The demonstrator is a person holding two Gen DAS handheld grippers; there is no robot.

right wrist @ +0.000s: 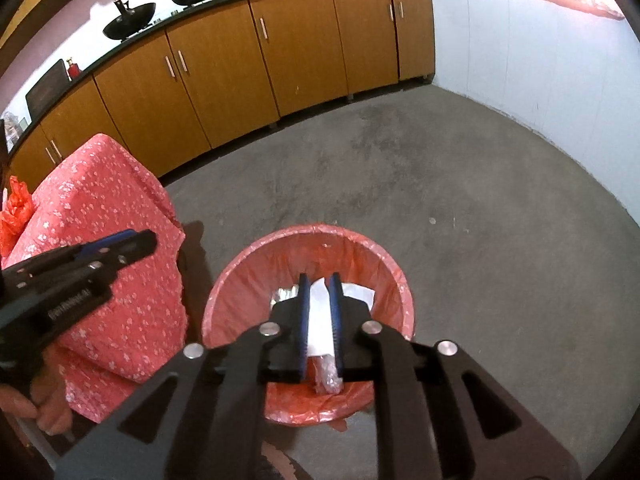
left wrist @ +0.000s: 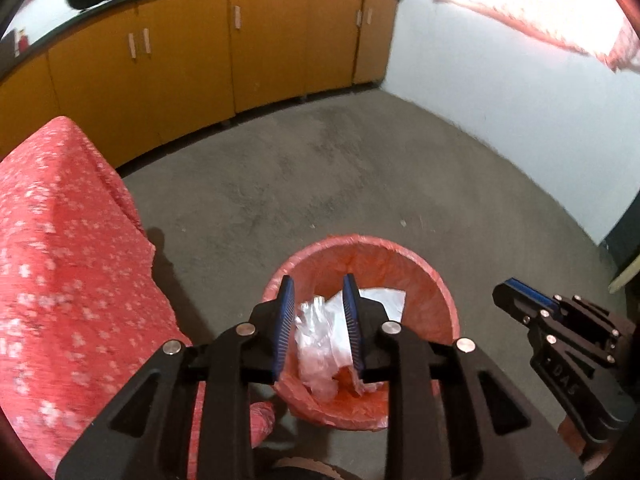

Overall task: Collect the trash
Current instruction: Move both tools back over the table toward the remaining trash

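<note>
Both tongs over the bin now. Left tongs [left wrist: 318, 300] spread a little, pads apart, and the crumpled clear plastic [left wrist: 316, 332] shows between them but looks to lie down in the bin, not pinched. Right tongs [right wrist: 320, 300] parted only a crack, a white sheet [right wrist: 318, 320] in the gap; hard to tell from this angle, but prob. loose in the bin below rather than gripped. The bin [right wrist: 248, 276], w/ its red liner bag, stands on the concrete floor [right wrist: 400, 168] just beside the red-flowered cloth [right wrist: 112, 248].

Trash itself: featherweight, soft, crinkly film and thin paper. Slippery stuff, so it slides off the pads easily and may cling by static. To re-take it, go for a bunched fold, not a flat face. The liner is just as flimsy; don't snag its rim.
</note>
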